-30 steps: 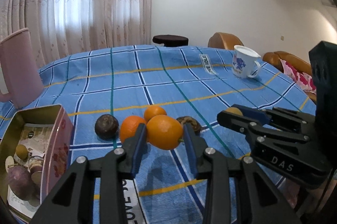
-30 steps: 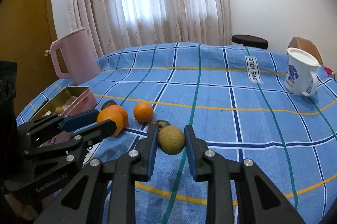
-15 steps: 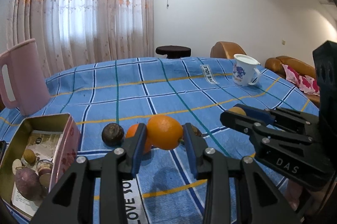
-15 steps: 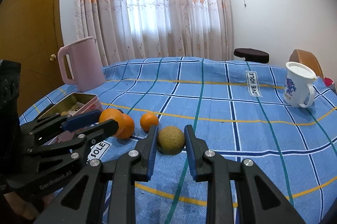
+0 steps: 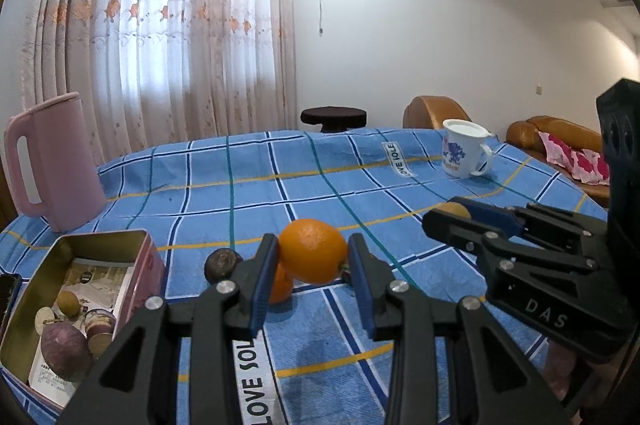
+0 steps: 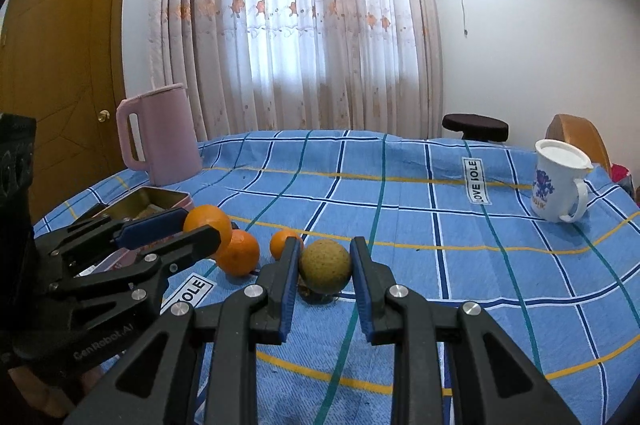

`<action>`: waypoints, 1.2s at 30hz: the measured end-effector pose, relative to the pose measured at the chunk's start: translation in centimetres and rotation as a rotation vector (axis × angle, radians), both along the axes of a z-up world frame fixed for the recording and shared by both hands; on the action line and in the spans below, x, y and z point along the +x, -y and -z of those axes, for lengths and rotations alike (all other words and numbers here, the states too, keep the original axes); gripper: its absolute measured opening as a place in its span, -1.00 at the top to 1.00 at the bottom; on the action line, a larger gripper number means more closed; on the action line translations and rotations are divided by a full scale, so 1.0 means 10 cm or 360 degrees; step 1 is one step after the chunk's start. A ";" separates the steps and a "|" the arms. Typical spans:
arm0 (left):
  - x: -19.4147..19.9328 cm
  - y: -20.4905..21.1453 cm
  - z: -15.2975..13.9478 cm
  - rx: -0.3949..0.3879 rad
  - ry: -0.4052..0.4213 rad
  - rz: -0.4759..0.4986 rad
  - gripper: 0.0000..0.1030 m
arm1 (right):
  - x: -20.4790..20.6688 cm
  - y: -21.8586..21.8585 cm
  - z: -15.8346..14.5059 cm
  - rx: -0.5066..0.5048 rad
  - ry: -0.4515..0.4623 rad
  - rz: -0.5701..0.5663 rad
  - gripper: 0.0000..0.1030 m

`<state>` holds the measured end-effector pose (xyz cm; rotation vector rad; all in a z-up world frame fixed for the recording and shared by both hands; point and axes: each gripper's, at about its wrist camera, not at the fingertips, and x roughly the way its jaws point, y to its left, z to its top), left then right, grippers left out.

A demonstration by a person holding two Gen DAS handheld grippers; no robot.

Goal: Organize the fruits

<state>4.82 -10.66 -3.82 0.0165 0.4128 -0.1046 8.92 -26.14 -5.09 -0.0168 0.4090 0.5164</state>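
Left wrist view: left claw (image 5: 314,257) clenched on an orange (image 5: 313,251), lifted clear of the blue checked worktop (image 5: 248,201). Behind the near finger, a second orange (image 5: 281,285) resting on the cloth, with a dark round fruit (image 5: 222,264) just left of it. At far left, an open tin (image 5: 80,289) holding a purple fruit (image 5: 66,351) and smaller pieces. Beyond the tin, a pink jug (image 5: 52,161); at far right, a white mug (image 5: 464,153). Right claw (image 5: 456,215) seen from the side, a yellowish fruit barely showing at its tips

Right wrist view: right claw (image 6: 325,265) clamped on a yellow-green fruit (image 6: 326,265), raised above the cloth. Left claw (image 6: 200,229) at left gripping its orange (image 6: 208,223). Two more oranges (image 6: 238,253) (image 6: 282,244) lying on the worktop between the claws
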 end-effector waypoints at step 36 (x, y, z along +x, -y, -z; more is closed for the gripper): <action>-0.18 -0.95 -0.12 -0.0123 0.0013 -0.0259 0.28 | -0.08 -0.83 -0.34 -0.0004 0.0085 -0.0319 0.47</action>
